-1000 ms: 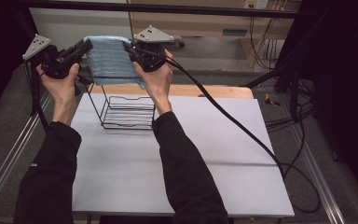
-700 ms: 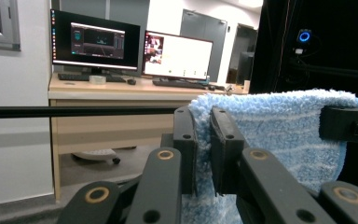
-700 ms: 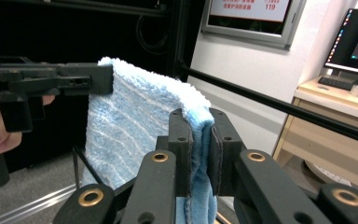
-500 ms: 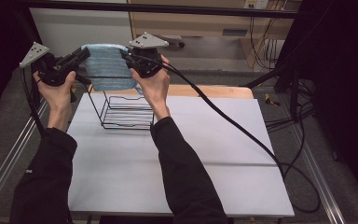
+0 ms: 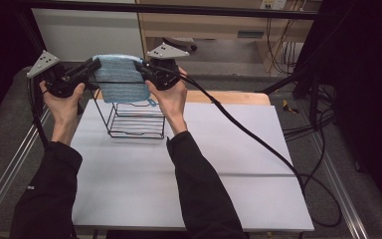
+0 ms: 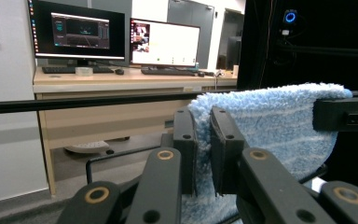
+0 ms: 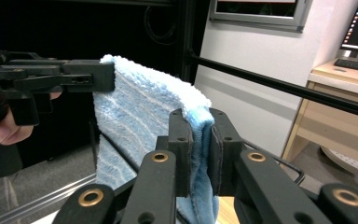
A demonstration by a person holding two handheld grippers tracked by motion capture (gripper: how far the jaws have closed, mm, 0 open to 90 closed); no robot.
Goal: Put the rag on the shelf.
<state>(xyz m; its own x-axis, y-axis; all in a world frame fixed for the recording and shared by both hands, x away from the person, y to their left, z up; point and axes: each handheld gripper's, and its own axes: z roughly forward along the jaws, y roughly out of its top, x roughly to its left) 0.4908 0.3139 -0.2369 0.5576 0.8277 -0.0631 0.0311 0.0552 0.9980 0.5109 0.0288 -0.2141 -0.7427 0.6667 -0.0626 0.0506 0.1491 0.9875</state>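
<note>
One towel (image 5: pixel 119 79); two claws (clamped) — one rack (image 5: pixel 135 119).

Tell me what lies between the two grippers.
The blue towel spans the gap from the left gripper to the right gripper, each shut on a top corner, above the wire rack. The high view shows this.

The towel (image 5: pixel 121 82) is a thick, fluffy terry cloth, light blue with paler woven stripes, its looped pile rough and matt. The left gripper (image 6: pixel 204 144) and the right gripper (image 7: pixel 199 149) are of matt black plastic with brass-coloured metal rivets at the joints. The rack (image 5: pixel 135 118) below the towel is thin black wire, smooth and slightly shiny. The table (image 5: pixel 219 169) has a smooth, matt white top. The desk (image 6: pixel 98 100) behind is pale wood with a smooth laminate look.
</note>
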